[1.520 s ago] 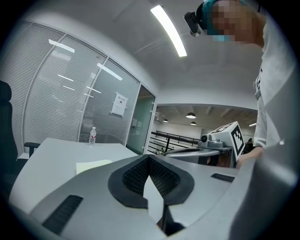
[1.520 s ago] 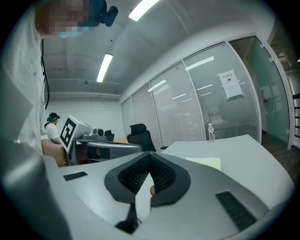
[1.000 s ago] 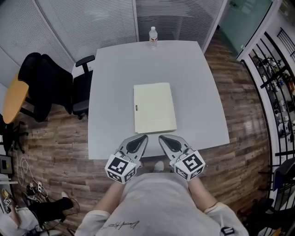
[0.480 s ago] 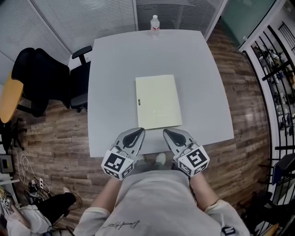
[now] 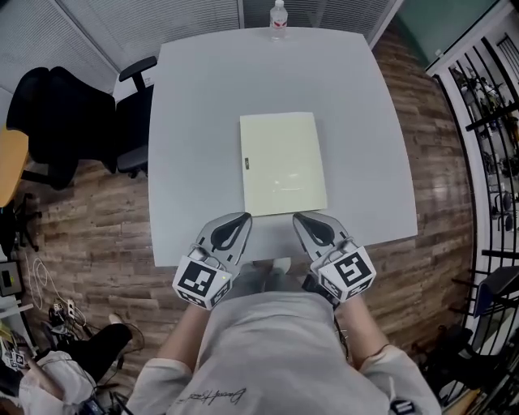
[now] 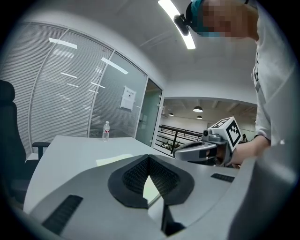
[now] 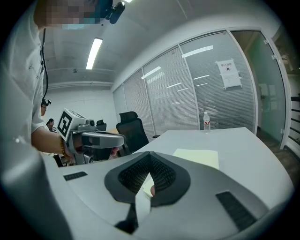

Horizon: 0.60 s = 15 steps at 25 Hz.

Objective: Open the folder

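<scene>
1. Pale yellow-green folder (image 5: 282,164) lies closed and flat on the grey worktop (image 5: 195,121), just ahead of both gripper tips. Its near edge faces them.
2. Left gripper (image 5: 243,217) has its jaws together with nothing between them. It points at the folder's near-left corner.
3. Right gripper (image 5: 298,217) has its jaws pressed together too, and it is empty. It aims at the near edge, roughly at its middle.
4. Both grippers hover side by side over the near rim of the worktop. Neither seems to touch the folder, and the gripper views show the folder a little beyond and below the tips.
5. Step in hand, as I judge it: the approach. The cover is not yet lifted and no grip is taken.
6. A small tag (image 5: 246,164) sits on the folder edge on the left gripper's side. This suggests the spine is there and the free edge is on the right gripper's side, though the frames do not settle it.
7. The next move likely calls for the right gripper to reach that free edge, part its jaws slightly, and catch only the top cover. The left gripper would press the spine side down so the folder does not slide.
8. A water bottle (image 5: 278,16) stands well beyond the folder at the far edge, out of the way.
</scene>
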### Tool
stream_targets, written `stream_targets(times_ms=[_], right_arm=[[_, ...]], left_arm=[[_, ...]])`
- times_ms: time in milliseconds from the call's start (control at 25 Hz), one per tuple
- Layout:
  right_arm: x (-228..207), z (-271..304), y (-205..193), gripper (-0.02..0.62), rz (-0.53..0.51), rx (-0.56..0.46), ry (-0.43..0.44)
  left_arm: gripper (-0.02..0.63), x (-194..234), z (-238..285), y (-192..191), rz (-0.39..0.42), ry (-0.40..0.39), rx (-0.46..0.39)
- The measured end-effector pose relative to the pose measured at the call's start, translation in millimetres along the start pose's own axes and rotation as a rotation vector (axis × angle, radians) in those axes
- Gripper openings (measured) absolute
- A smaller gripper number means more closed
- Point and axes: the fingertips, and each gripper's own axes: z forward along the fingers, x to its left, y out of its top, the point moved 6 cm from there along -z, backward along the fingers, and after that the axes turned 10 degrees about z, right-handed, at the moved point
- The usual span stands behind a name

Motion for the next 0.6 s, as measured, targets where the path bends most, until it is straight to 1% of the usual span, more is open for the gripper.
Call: stream_targets(times_ms=[280, 440, 600], right_arm=[[-13.0, 5.4, -11.2, 0.018, 0.021, 0.034, -0.027], [-18.3, 12.7, -18.6, 0.018, -0.007, 0.059, -0.026], [-21.5, 18.8, -26.1, 0.018, -0.017, 0.096, -0.048]], left_arm=[[0.009, 8.6, 1.0, -16.7, -0.019, 0.017, 0.032], [0.009, 11.2, 3.3, -28.3, -0.036, 0.016, 0.052], [0.009, 13.0, 4.4, -36.6, -0.038, 0.018, 0.067]])
